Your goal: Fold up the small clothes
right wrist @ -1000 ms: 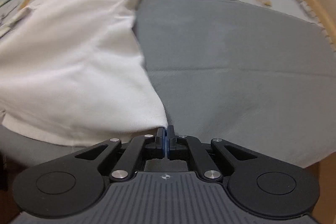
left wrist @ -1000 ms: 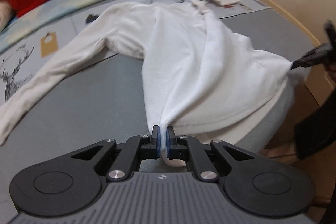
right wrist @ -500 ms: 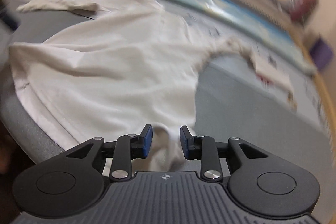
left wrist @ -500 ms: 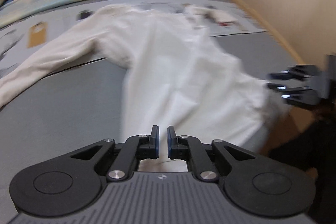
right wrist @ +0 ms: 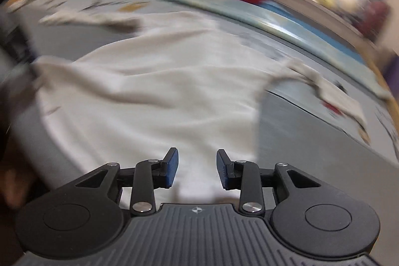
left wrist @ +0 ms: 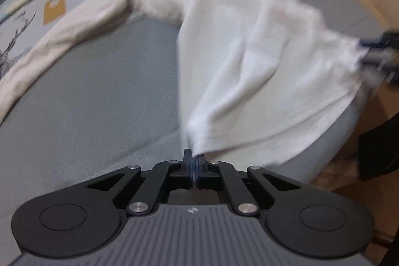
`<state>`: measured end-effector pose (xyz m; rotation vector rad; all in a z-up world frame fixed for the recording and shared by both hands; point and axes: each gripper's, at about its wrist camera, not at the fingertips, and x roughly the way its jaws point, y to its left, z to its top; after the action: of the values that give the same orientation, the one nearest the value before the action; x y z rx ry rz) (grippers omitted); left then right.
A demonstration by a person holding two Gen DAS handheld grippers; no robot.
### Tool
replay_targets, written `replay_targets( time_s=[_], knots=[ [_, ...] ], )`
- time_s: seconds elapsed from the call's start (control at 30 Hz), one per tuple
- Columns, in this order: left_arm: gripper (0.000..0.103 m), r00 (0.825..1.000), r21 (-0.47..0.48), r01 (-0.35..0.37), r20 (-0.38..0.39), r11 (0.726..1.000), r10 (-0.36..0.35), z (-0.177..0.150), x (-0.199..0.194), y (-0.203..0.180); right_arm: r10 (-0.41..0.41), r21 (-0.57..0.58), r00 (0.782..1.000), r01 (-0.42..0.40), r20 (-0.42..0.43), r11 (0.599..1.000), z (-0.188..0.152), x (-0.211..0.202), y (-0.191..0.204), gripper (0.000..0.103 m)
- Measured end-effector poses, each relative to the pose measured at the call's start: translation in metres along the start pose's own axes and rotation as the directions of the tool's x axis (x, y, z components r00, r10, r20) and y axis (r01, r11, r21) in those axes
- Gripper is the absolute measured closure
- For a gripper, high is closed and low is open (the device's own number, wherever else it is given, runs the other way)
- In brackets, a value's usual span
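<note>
Shirt (left wrist: 249,46) hem at mat (left wrist: 99,91) edge

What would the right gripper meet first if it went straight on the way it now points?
Probably the white shirt: the right gripper, jaws open, aims down at the cloth spread below it, though blur hides the depth.

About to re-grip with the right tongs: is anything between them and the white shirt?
Nothing visible. The right tongs stand open directly over the white shirt, with only its fabric showing between the pads. The left tongs are shut on its hem.
</note>
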<state>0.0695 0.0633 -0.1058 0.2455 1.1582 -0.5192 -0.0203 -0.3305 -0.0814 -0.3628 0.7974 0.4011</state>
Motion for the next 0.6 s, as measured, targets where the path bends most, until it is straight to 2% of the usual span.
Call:
replay_targets(
  time_s=[0.1, 0.17, 0.27, 0.33, 0.4, 0.5, 0.6],
  knots=[
    [0.102, 0.983, 0.012, 0.108, 0.146, 0.994, -0.108, 0.011, -0.024, -0.01, 0.053, -0.059, 0.999, -0.053, -0.011, 0.997, 0.003, 0.008, 0.02, 0.061],
    [0.102, 0.96, 0.016, 0.167, 0.224, 0.986, -0.166, 0.016, -0.038, -0.013, 0.071, -0.077, 0.997, -0.071, -0.011, 0.994, 0.006, 0.016, 0.029, 0.055],
    [0.102, 0.927, 0.018, 0.213, 0.311, 0.977, -0.208, 0.021, -0.053, -0.016, 0.104, -0.118, 0.995, -0.105, -0.011, 0.988, 0.009, 0.024, 0.044, 0.054],
    [0.102, 0.903, 0.025, 0.244, 0.36, 0.969, -0.237, 0.023, -0.062, -0.02, 0.133, -0.142, 0.991, -0.132, -0.005, 0.981, 0.01, 0.027, 0.052, 0.052],
    [0.102, 0.885, 0.03, 0.259, 0.393, 0.965, -0.25, 0.025, -0.071, -0.026, 0.143, -0.189, 0.99, -0.143, -0.014, 0.971, 0.013, 0.032, 0.065, 0.052],
    [0.102, 0.87, 0.02, 0.275, 0.419, 0.961, -0.258, 0.027, -0.078, -0.028, 0.165, -0.244, 0.986, -0.165, -0.022, 0.955, 0.012, 0.038, 0.08, 0.049],
    [0.102, 0.853, 0.021, 0.29, 0.448, 0.957, -0.268, 0.026, -0.082, -0.026, 0.136, -0.305, 0.989, -0.147, -0.058, 0.941, 0.007, 0.048, 0.092, 0.049]
  ],
)
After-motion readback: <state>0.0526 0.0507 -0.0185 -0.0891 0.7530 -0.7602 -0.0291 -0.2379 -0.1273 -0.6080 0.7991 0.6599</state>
